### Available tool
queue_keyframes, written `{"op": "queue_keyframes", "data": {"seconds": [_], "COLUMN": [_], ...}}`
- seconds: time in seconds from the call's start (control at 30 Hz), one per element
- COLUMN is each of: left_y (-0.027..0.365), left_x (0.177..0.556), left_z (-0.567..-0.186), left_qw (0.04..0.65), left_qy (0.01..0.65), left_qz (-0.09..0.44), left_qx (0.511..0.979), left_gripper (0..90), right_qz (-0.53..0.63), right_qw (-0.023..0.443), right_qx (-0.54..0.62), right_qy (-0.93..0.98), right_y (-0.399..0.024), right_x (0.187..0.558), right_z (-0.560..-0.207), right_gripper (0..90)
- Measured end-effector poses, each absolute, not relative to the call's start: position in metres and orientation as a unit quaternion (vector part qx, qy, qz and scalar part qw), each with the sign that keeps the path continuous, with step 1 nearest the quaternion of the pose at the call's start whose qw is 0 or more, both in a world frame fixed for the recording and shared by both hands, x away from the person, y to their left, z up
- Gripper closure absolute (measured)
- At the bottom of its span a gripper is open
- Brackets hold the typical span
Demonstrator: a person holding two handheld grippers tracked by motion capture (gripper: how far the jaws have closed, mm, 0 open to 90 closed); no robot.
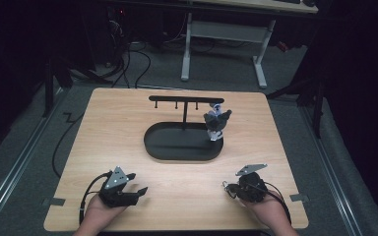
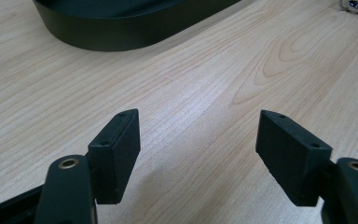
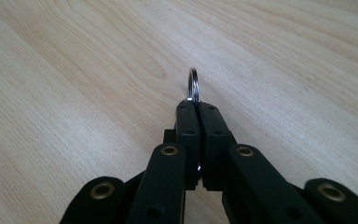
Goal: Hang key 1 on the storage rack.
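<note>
Two hand-held grippers are being held over the pale wooden table (image 1: 128, 123) in a dark room: the left hand-held gripper (image 2: 198, 154) gaping empty, the right hand-held gripper (image 3: 197, 105) clamped on a metal key ring (image 3: 193, 84).

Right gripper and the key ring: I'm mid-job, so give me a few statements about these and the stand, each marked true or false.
1. The right gripper is shut on a metal key ring. True.
2. The left gripper holds the key ring. False: its fingers stand apart with only bare table between them.
3. A small figure already hangs at the right end of the black hook stand. True.
4. The stand rises from a round white plate. False: it rises from a black oval tray.
5. Both grippers sit beyond the tray, at the table's far edge. False: in the high view both are at the near edge.
</note>
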State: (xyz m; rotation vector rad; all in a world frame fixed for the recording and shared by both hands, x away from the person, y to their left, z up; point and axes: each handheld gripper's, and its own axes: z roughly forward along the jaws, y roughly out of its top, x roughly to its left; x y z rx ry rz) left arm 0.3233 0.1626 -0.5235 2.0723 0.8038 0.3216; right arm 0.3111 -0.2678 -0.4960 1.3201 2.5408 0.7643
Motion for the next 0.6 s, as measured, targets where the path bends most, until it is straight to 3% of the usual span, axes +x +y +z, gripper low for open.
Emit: {"op": "queue_keyframes", "data": {"seconds": [0.27, 0.4, 0.6], "left_y": [0.162, 0.163, 0.164], "left_x": [0.323, 0.323, 0.324], "left_z": [-0.523, -0.523, -0.522], "left_qw": [0.434, 0.434, 0.436], "left_qy": [0.323, 0.323, 0.323], "left_qz": [0.129, 0.128, 0.13], "left_qx": [0.831, 0.831, 0.83], "left_gripper": [31.2, 31.2, 31.2], "right_qz": [0.253, 0.239, 0.214], "right_qw": [0.078, 0.077, 0.074], "right_qx": [0.441, 0.434, 0.428], "right_qy": [0.858, 0.865, 0.875], "right_y": [-0.264, -0.259, -0.255], "right_x": [0.318, 0.323, 0.33], "right_z": [-0.49, -0.489, -0.488], "right_gripper": [77.6, 77.8, 87.4]}}
